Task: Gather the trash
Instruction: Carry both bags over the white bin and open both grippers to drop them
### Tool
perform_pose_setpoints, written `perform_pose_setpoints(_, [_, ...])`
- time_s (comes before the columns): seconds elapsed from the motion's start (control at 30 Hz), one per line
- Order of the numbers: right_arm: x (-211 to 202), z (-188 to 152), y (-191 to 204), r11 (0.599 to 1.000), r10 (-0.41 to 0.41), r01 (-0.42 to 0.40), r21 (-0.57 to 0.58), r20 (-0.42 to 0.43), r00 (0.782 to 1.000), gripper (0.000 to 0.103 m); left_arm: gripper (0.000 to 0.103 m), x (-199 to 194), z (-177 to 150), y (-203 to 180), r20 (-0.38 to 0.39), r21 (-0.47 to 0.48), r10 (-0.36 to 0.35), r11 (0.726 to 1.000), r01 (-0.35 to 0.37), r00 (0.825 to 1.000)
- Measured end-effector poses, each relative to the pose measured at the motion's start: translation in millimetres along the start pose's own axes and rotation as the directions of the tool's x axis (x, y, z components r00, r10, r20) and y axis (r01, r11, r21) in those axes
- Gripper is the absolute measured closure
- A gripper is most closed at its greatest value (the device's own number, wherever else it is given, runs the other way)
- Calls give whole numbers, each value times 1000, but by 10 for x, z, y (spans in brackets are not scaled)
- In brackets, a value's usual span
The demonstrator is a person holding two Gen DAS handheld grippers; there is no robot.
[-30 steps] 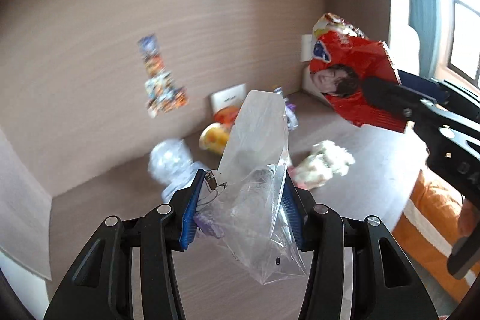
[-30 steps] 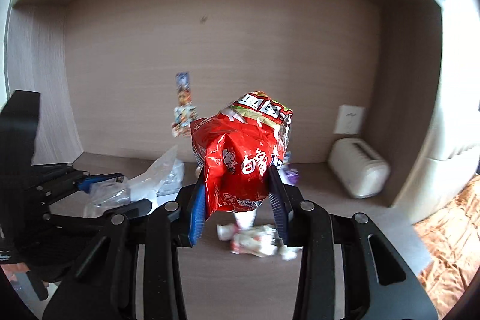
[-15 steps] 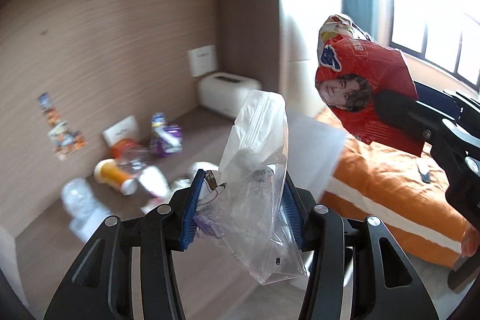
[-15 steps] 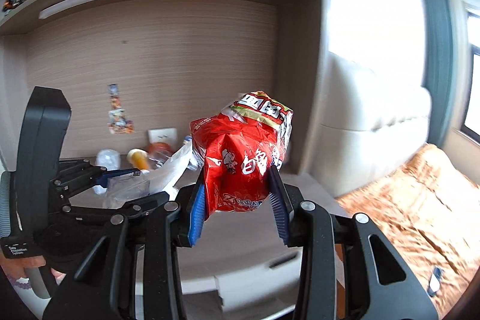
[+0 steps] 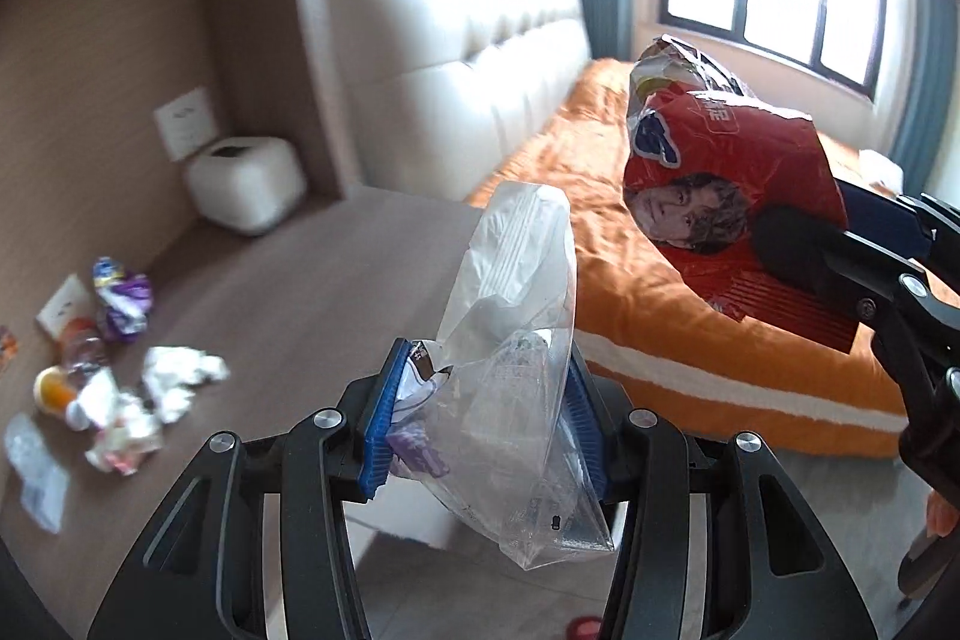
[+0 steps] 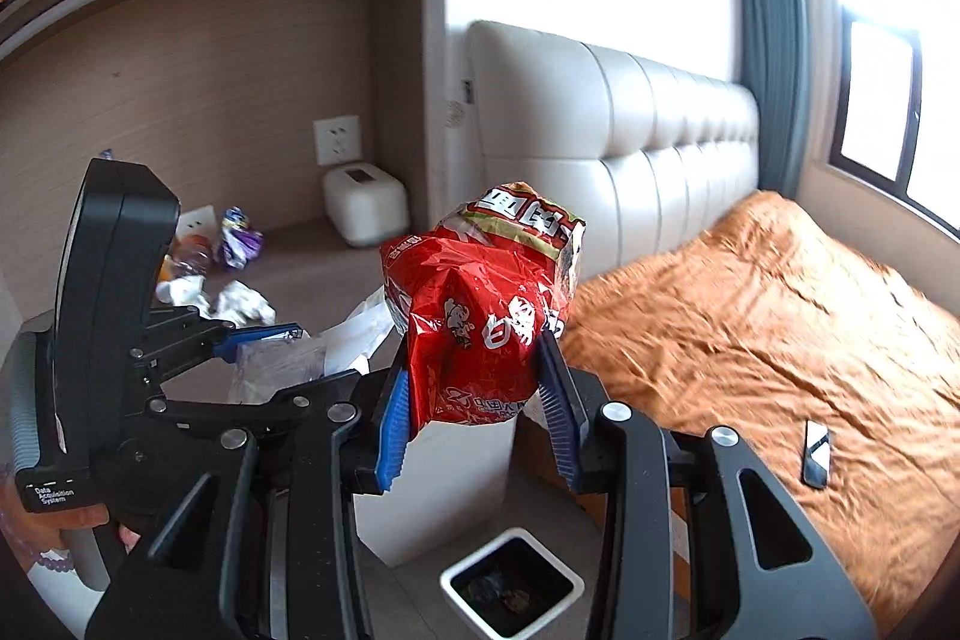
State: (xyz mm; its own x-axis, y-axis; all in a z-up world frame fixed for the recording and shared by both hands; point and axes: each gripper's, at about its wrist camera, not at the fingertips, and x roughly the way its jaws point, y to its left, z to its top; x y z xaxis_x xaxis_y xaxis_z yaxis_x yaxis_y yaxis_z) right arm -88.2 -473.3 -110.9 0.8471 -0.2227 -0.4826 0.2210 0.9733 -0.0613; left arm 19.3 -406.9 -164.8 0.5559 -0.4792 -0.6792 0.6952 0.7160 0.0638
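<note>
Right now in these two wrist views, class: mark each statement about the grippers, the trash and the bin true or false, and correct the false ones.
1. The left gripper holds a clear plastic bag. True.
2. The right gripper is empty. False: it grips a red snack bag.
3. A white bin stands on the floor below the right gripper. True.
4. All trash is off the desk. False: crumpled tissues and a purple wrapper remain there.
</note>
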Motion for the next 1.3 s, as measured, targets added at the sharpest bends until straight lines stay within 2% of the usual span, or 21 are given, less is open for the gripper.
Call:
perform_pose_setpoints(0.2, [176, -442, -314, 999, -41, 44, 30, -81, 996, 63, 54, 503, -158, -456, -64, 42, -74, 996, 76, 995])
perform_pose_setpoints(0.3, [367, -722, -425, 998, -54, 59, 38, -127, 990, 63, 54, 779, -284, -593, -100, 62, -75, 995, 82, 992])
perform_pose_setpoints(0.47, [761, -1198, -579, 996, -51, 66, 66, -199, 979, 63, 54, 1395, -670, -690, -167, 65, -96, 992, 108, 981])
perform_pose_setpoints(0.8, [1795, -2486, -752, 990, -70, 108, 91, -348, 935, 63, 53, 2862, -1745, -853, -282, 79, -136, 983, 164, 950])
perform_pose_setpoints(0.97, [2251, -3051, -756, 991, -65, 106, 85, -388, 919, 62, 52, 3527, -2287, -903, -327, 64, -165, 979, 196, 931])
perform_pose_setpoints(1.03, [2443, -3284, -737, 991, -60, 105, 87, -411, 910, 62, 49, 3750, -2465, -917, -346, 29, -204, 973, 228, 916])
perform_pose_setpoints(1.07, [2516, -3380, -734, 990, -58, 105, 92, -415, 908, 61, 40, 3856, -2580, -953, -361, 10, -245, 964, 266, 900])
perform_pose_setpoints(1.1, [2579, -3471, -716, 990, -58, 106, 91, -420, 905, 59, 22, 3955, -2663, -966, -369, 6, -259, 960, 281, 892])
perform_pose_setpoints(1.13, [2689, -3602, -694, 991, -46, 95, 90, -436, 899, 48, 9, 4006, -2746, -985, -374, 6, -263, 958, 286, 889])
perform_pose_setpoints(1.17, [2790, -3695, -705, 992, -39, 90, 91, -451, 892, 36, 5, 4089, -2855, -1022, -380, 37, -241, 961, 275, 893])
perform_pose_setpoints(1.2, [2877, -3772, -725, 991, -53, 105, 87, -465, 884, 18, 5, 4084, -2933, -1052, -384, 61, -229, 960, 272, 894])
perform_pose_setpoints(1.23, [2962, -3849, -753, 987, -103, 149, 59, -475, 874, 4, 5, 4161, -3022, -1043, -395, 71, -217, 962, 265, 893])
perform_pose_setpoints(1.3, [3017, -3923, -811, 984, -122, 167, 56, -469, 875, 4, 5, 4228, -3113, -980, -398, 64, -195, 969, 239, 897])
